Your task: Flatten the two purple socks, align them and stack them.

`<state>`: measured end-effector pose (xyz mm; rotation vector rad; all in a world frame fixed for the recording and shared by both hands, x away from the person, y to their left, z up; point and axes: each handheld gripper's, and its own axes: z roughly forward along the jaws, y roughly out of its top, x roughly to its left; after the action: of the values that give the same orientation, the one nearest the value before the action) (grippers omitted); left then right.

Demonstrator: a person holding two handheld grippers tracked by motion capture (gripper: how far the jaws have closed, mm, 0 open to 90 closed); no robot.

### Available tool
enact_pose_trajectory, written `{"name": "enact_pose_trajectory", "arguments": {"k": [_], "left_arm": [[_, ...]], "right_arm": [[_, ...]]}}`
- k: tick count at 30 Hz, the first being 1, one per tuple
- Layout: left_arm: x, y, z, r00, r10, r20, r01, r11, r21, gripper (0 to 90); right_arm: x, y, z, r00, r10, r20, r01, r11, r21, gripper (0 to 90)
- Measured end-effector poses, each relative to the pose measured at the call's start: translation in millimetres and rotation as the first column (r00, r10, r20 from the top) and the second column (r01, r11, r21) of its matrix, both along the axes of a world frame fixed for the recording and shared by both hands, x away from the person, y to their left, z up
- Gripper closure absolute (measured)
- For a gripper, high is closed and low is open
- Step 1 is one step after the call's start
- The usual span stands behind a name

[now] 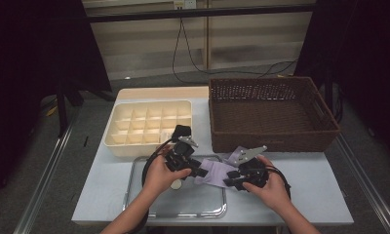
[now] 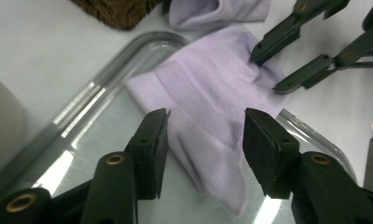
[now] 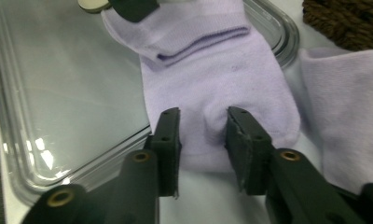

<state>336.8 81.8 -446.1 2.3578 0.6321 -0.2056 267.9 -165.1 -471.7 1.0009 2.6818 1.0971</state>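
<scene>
Socks number two, both lilac: one sock [image 3: 222,79] pinched by the right gripper [image 3: 202,126] while the left gripper [image 2: 205,128] gapes over it, a second sock [image 3: 348,107] beside.

You have a pale lilac sock [image 2: 208,98] in front of you — plain, with a ribbed band at its cuff. Beside the sock lies a second sock [image 3: 348,102] of the same lilac. Under the sock sits a shiny silver-grey tray [image 1: 134,190] with a glassy sheen. Beyond the sock you see a dark brown woven basket [image 1: 273,139] and a cream compartment box [image 1: 116,144], both on a pale grey-white table [image 1: 105,190]. Your left gripper [image 2: 205,133] and right gripper [image 3: 202,126] are matte black — brass-coloured rivets dot their jaws.
</scene>
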Motion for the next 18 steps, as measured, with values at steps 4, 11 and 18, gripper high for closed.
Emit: {"name": "enact_pose_trajectory", "arguments": {"k": [4,11,18], "left_arm": [[-3.8,-1.4,6.7,0.9987,-0.008,0.05,0.008,1.0,0.0,49.6],[-10.9,-8.7,5.1,0.9922,-0.081,0.095,0.079,0.9966,0.025,48.8],[-16.2,-17.2,-6.6,0.9864,-0.12,0.112,0.11,0.9898,0.091,50.8]], "right_arm": [[-0.7,1.2,-2.9,0.9996,-0.003,0.028,0.003,1.0,-0.006,77.6],[-2.9,-0.4,-1.9,0.9998,0.012,0.016,-0.012,1.0,-0.02,89.1],[-5.0,-0.9,-1.7,0.9997,0.018,0.016,-0.017,1.0,-0.026,90.0]]}}
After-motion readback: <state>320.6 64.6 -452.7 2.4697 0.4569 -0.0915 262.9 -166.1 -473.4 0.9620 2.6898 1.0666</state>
